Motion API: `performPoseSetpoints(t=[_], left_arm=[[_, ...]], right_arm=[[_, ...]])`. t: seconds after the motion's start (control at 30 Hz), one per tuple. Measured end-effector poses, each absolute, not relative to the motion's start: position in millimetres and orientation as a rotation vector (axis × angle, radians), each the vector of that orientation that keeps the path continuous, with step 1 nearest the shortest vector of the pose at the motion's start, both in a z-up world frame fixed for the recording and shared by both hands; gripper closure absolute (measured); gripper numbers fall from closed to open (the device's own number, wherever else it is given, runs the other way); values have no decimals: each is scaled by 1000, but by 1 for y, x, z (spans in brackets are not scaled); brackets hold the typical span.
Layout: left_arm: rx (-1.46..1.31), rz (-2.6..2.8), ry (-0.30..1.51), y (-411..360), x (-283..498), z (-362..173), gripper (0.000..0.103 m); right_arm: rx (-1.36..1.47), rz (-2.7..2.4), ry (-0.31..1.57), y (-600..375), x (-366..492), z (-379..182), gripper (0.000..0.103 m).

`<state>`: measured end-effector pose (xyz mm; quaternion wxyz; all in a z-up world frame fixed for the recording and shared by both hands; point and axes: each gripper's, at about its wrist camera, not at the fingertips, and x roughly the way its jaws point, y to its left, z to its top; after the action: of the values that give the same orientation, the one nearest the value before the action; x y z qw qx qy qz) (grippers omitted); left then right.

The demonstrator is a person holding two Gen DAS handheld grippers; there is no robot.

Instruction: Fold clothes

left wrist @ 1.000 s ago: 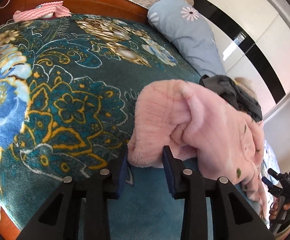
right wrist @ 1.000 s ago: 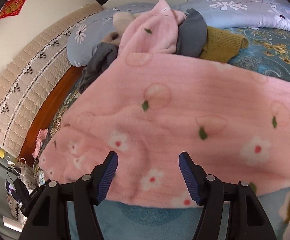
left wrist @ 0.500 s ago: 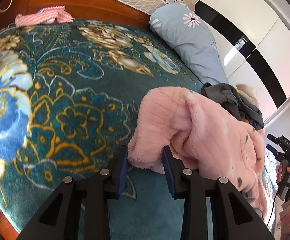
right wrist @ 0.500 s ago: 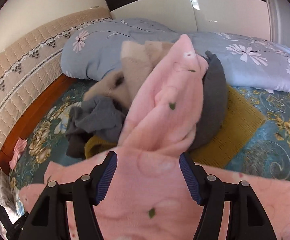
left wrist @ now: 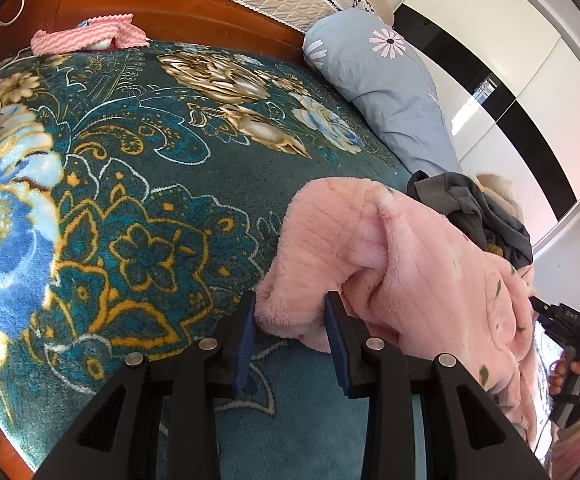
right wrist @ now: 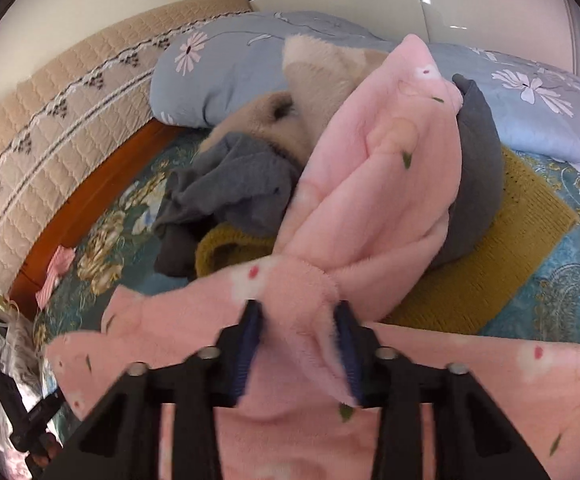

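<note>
So the pink fleece garment [left wrist: 402,264] is spread across the near right part of the bed [left wrist: 137,168], on that teal floral blanket, and both tongs have it now. The left tongs [left wrist: 290,320] are clenched on a fluffy bunched edge of it at its left end, same as a second ago, and that hand has barely shifted, just a slightly closer look at the same clump. The big change is on the right: a second ago the right tongs [right wrist: 298,332] hung wide apart over the flat flowered panel of the garment [right wrist: 370,200], half a second ago they were still wide with the fabric under them, and now the jaws are closing with a thick wad of pink fleece between them, both blue pads [right wrist: 249,344] pressed into it. The right view has also swung, so the far pile shows more: a grey garment [right wrist: 233,184], a beige fuzzy one [right wrist: 314,88], a mustard knit [right wrist: 482,264] underneath, with one sleeve-like part of the pink piece draped up over the heap. Behind is the light blue flowered pillow [right wrist: 225,68] against the quilted headboard [right wrist: 57,120]. At the far left corner of the bed sits a small pink zigzag cloth [left wrist: 89,36], unmoved. In the left view the person's hand [left wrist: 566,372] holding the other tool peeks in at the right edge.
</note>
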<state>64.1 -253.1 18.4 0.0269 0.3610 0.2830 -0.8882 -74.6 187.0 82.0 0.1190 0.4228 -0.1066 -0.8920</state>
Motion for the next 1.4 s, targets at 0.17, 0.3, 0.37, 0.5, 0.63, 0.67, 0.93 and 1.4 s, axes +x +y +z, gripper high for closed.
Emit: performPoseSetpoints(t=[0.17, 0.3, 0.37, 0.5, 0.63, 0.67, 0.93, 1.4], left_arm=[[1100, -2727, 876, -257, 77, 19, 67], [1069, -2703, 940, -268, 94, 21, 66], [1048, -2694, 957, -273, 103, 24, 66], [989, -2705, 902, -273, 122, 37, 65], [944, -2765, 905, -258, 139, 55, 58], [946, -2783, 911, -252, 140, 59, 58], [1156, -3036, 697, -136, 101, 102, 42], [1543, -2708, 299, -12, -56, 114, 35]], right_arm=[[1176, -2545, -305, 176, -33, 95, 88], [1138, -2470, -297, 165, 12, 99, 89], [1131, -2431, -296, 161, 36, 98, 89], [1129, -2353, -330, 158, 79, 86, 89], [1145, -2264, -295, 151, 116, 70, 89], [1153, -2244, -280, 149, 121, 66, 89], [1198, -2209, -263, 150, 135, 33, 78], [966, -2553, -447, 268, 131, 53, 35]])
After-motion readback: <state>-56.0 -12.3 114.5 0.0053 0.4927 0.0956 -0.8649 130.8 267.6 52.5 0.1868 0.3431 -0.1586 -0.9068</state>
